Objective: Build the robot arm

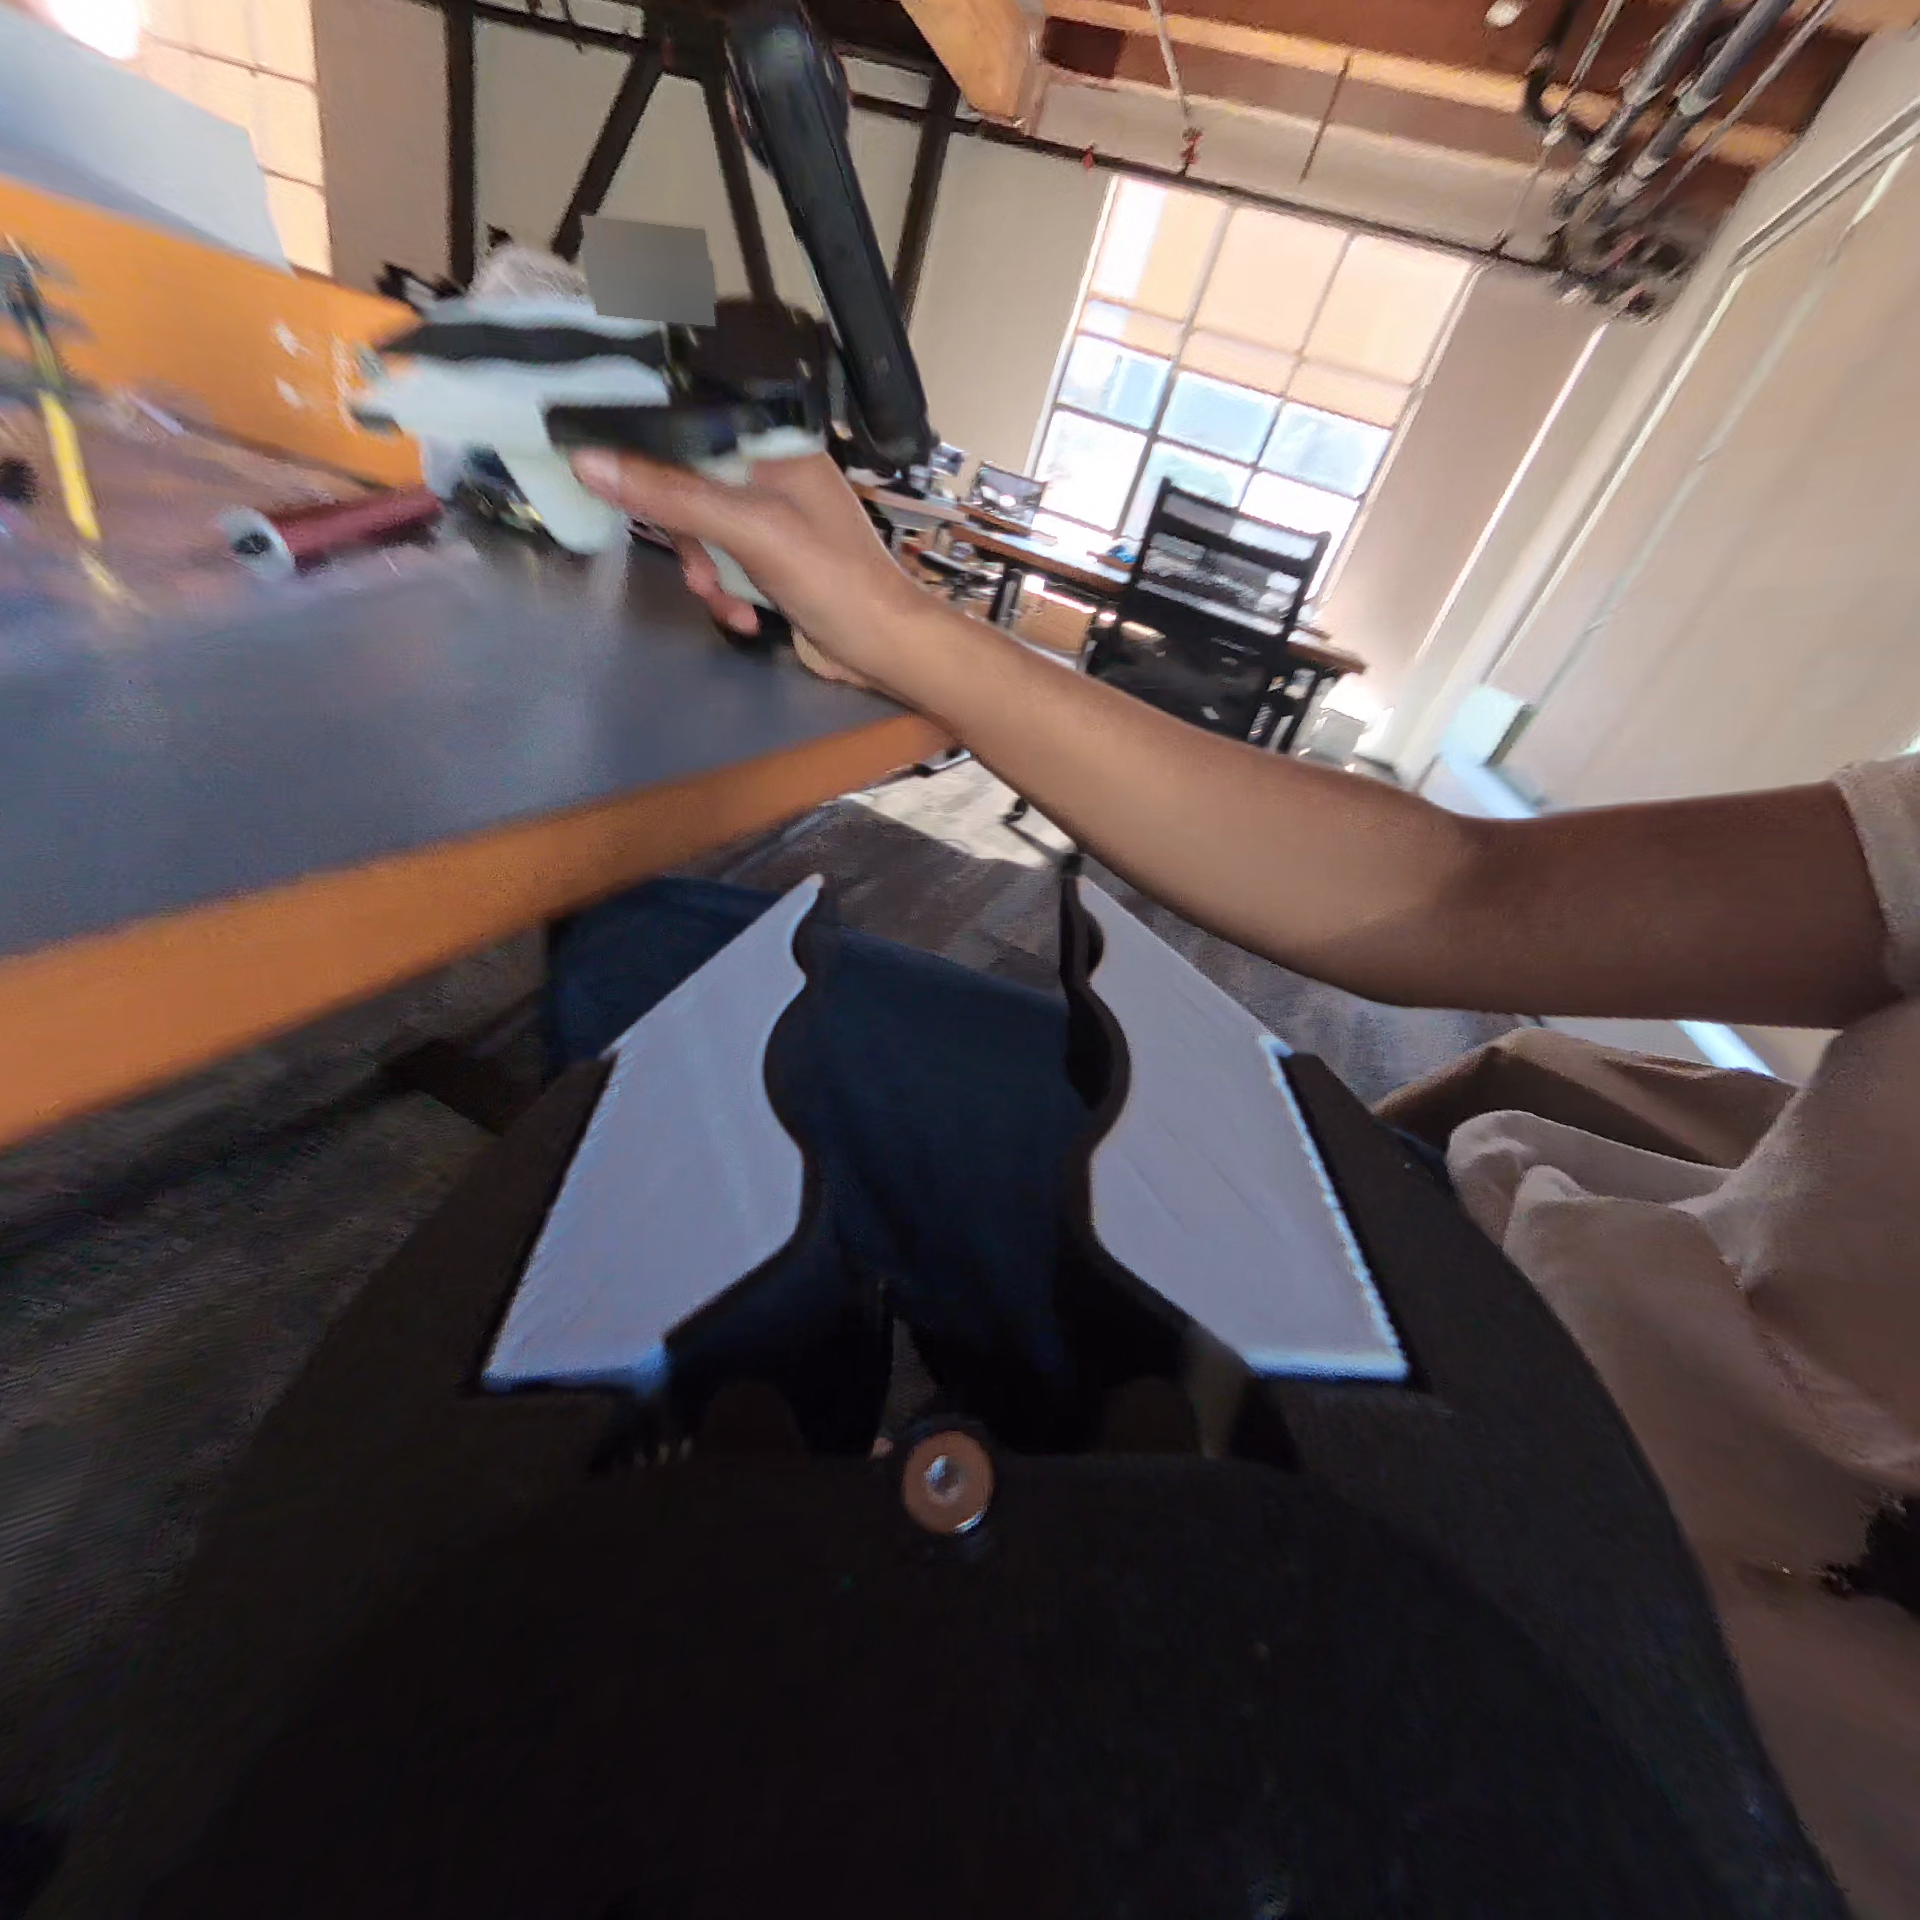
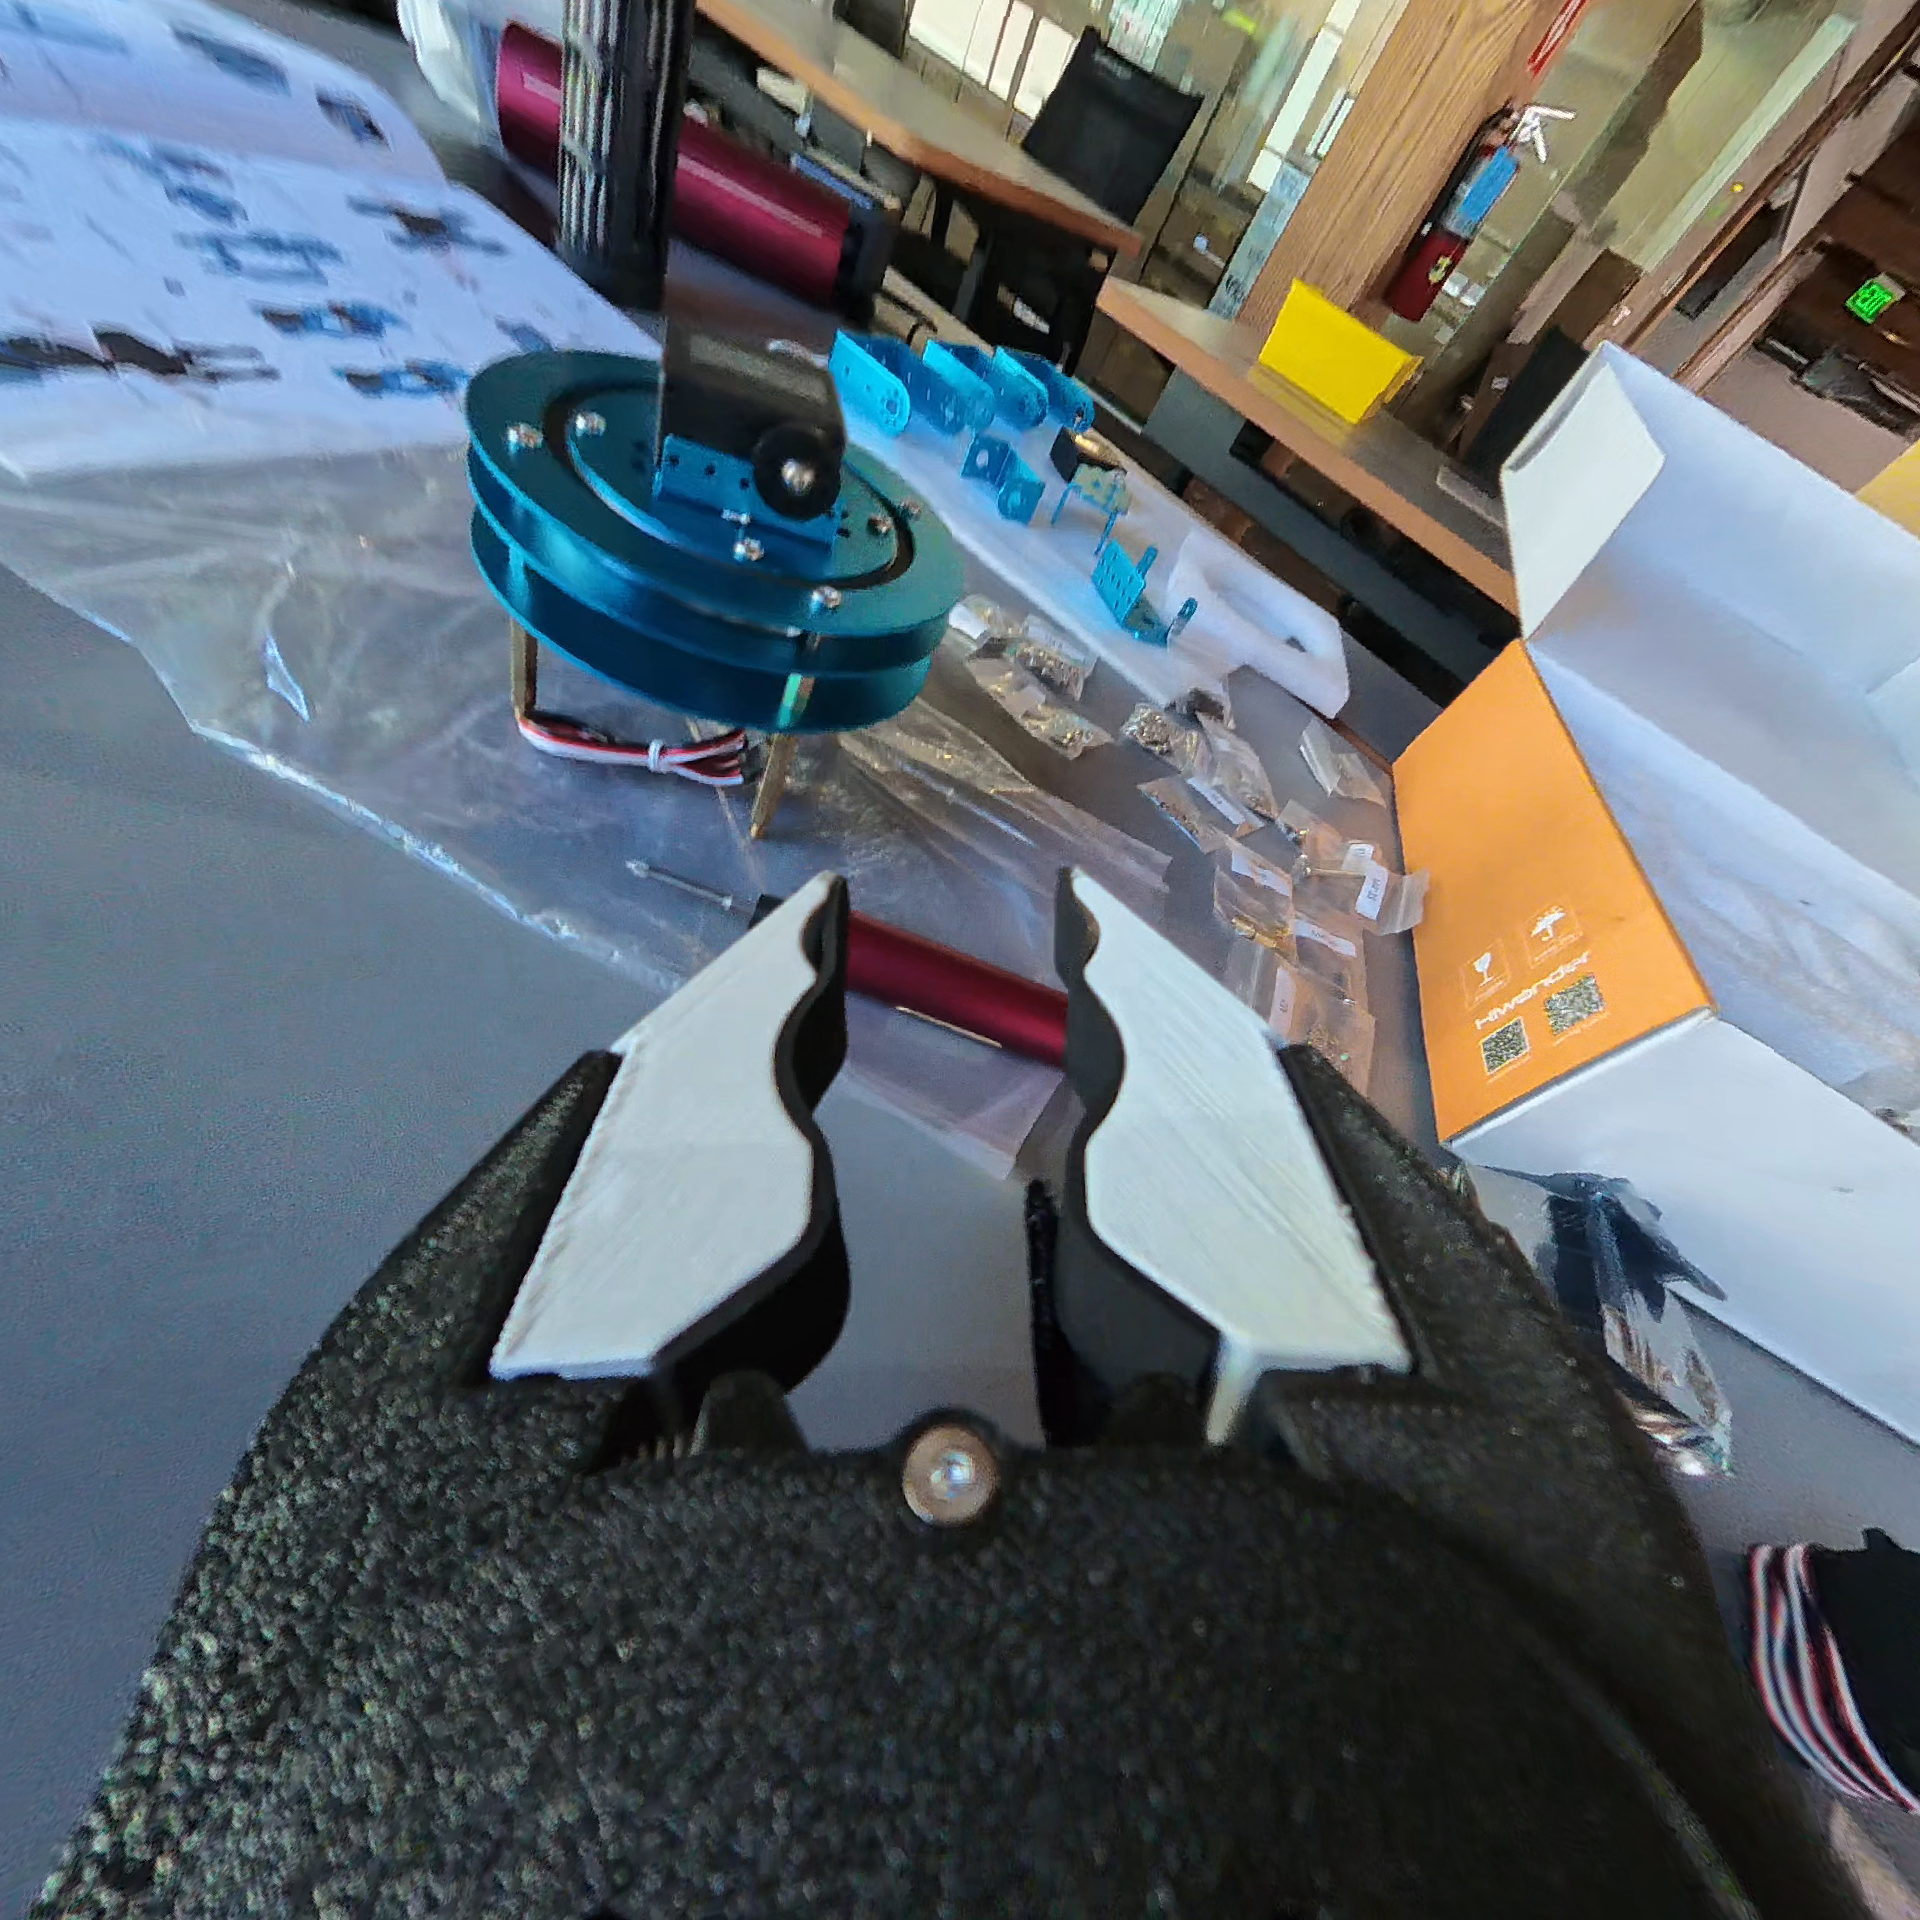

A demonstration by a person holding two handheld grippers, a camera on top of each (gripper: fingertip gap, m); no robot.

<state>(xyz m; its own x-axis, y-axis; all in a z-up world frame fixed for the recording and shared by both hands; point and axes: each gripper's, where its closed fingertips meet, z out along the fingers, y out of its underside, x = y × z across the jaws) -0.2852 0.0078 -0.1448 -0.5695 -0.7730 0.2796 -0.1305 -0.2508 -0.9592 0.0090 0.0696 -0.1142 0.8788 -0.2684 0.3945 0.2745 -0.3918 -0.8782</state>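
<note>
My right gripper (image 2: 948, 883) is open and empty, low over the grey table (image 2: 208, 1039). A dark red screwdriver handle (image 2: 956, 992) lies on clear plastic sheet (image 2: 312, 623) just beyond its fingertips, in line with the gap. Farther off stands a blue round turntable base (image 2: 707, 582) on thin legs, with a black bracket on top. My left gripper (image 1: 940, 894) is open and empty, below the table's orange edge (image 1: 312, 935), over dark blue trousers. In the left wrist view a hand holds the right gripper (image 1: 374, 390) above the table (image 1: 312, 707).
Blue metal brackets (image 2: 966, 390) and several small bags of screws (image 2: 1226, 790) lie right of the base. An orange and white open box (image 2: 1538, 883) stands at the right. A printed sheet (image 2: 208, 260) lies far left, a black post (image 2: 613, 135) behind. Striped wires (image 2: 1808, 1683) lie near right. There is about 30 cm between the tips of the two grippers. It is some 6 cm from my right tips to the dark red screwdriver handle (image 2: 956, 992).
</note>
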